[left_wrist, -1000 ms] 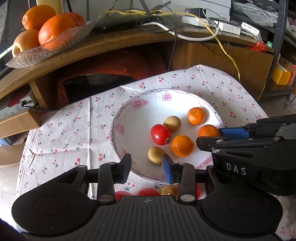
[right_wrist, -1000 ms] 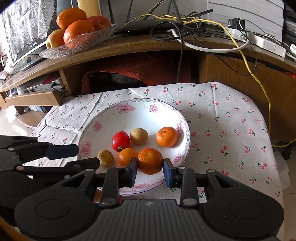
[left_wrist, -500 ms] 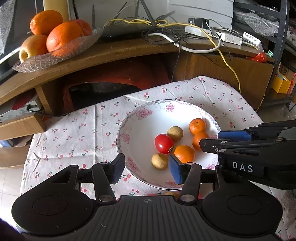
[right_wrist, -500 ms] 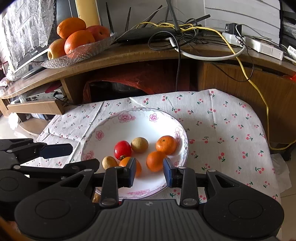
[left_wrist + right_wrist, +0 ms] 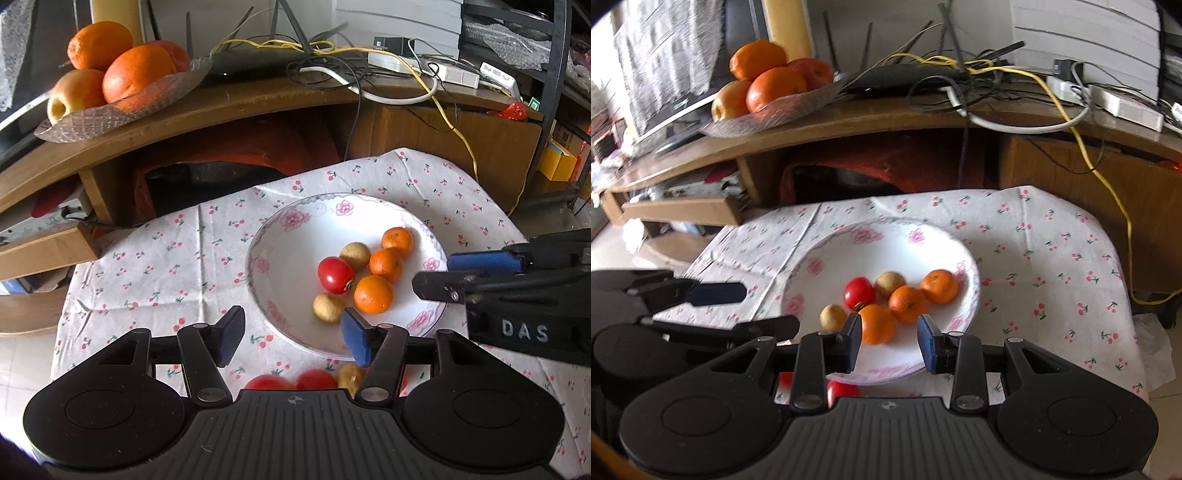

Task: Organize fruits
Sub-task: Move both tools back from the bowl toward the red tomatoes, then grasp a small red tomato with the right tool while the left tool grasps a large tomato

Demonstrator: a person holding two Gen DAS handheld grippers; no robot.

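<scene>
Left wrist view showed the left gripper (image 5: 291, 339) with fingers spread wide and empty over the near rim of the floral bowl (image 5: 266, 295). The right gripper (image 5: 889, 343) likewise stood open, holding nothing, above that rim. Six fruits (image 5: 373, 293) clustered inside; bare cloth-covered worktop (image 5: 147, 273) lay leftward.

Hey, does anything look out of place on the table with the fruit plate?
Yes. A few fruits lie on the cherry-print cloth outside the floral plate, at its near edge: two red ones and a brownish one, partly hidden behind the left gripper. Six others sit in the plate. Nothing looks spilled or damaged.
</scene>
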